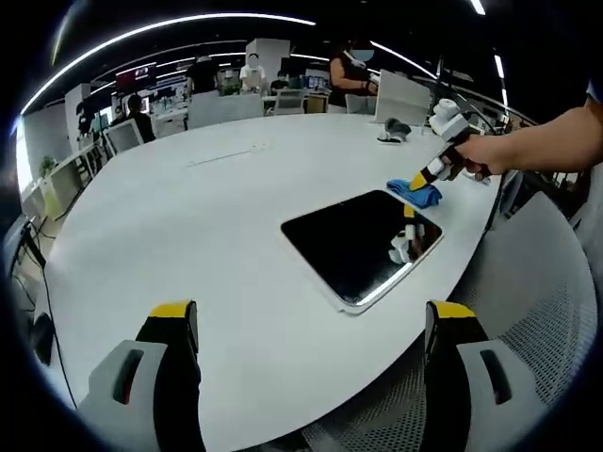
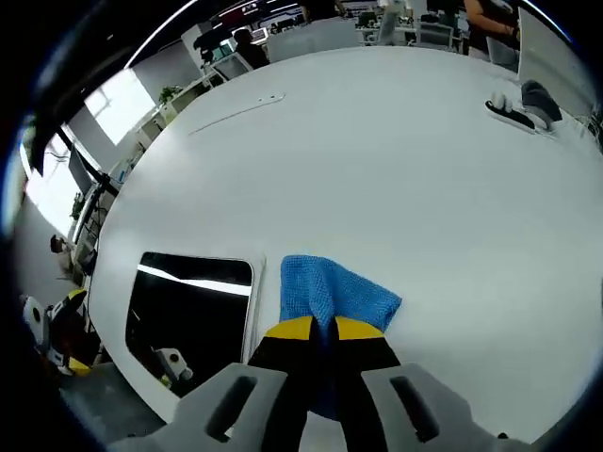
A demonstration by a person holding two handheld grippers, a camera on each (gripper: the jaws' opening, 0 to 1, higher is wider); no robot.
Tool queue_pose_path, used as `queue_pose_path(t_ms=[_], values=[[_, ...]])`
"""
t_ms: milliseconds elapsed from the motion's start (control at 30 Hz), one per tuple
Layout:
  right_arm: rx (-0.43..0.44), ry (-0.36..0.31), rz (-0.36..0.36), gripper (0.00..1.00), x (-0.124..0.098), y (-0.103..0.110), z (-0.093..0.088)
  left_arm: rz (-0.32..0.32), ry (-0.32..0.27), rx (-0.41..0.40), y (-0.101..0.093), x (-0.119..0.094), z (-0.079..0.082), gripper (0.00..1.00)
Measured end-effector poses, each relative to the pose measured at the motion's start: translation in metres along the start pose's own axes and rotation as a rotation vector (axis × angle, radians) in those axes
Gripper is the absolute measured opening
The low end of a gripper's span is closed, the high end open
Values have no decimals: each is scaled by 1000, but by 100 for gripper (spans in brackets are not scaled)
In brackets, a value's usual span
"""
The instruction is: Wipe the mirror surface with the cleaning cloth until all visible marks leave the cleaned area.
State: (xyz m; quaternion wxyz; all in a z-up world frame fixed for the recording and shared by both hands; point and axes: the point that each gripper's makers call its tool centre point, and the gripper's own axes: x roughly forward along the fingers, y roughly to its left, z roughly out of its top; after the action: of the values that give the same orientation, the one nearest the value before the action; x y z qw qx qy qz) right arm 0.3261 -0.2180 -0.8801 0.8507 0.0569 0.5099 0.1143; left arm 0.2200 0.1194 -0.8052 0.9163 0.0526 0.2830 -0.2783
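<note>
Right tool [image 2: 320, 331] pinches blue cloth [image 2: 332, 292] beside mirror [image 2: 193, 311]; left tool [image 1: 311, 325] gapes; no writing legible.

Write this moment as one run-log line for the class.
right gripper: shut on blue cloth, beside mirror | left gripper: open, holding nothing | table: white | wiping: not yet on glass
</note>
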Motion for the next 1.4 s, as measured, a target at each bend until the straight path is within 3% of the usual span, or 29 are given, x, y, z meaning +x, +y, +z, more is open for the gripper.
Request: queue_pose_path(t_ms=[33,100,200,333,367,433,500,667,733,867,1000,1200,1400], values=[[-68,-5,6,2,-1,-2,3,-11,-21,14,-2,1,4,99],[-61,0,11,2,-2,-1,3,-14,-30,19,-2,3,5,99],[-226,31,34,1,-7,0,0,19,-6,-7,3,3,0,99],[-164,-70,111,6,-15,5,18,21,-12,-13,6,1,3,99],[-159,-96,139,13,-19,8,22,22,-16,-16,7,-1,4,99],[-181,-174,190,35,-30,12,29,30,-42,-41,9,-4,9,99],[-229,-265,202,54,-49,12,30,44,-67,-50,12,-5,13,99],[-391,-399,161,74,-86,-7,9,56,-78,-50,11,-4,11,99],[-351,-419,166,82,-97,-15,-7,60,-77,-55,10,-6,10,99],[-285,-463,158,87,-110,-25,-31,68,-96,-58,11,-9,12,99],[-282,-438,144,95,-108,-20,-53,78,-97,-77,13,-13,6,99],[-286,-520,152,98,-122,-18,-53,96,-107,-61,14,-17,9,99],[-299,-519,143,98,-124,-20,-48,99,-106,-41,13,-18,11,99]])
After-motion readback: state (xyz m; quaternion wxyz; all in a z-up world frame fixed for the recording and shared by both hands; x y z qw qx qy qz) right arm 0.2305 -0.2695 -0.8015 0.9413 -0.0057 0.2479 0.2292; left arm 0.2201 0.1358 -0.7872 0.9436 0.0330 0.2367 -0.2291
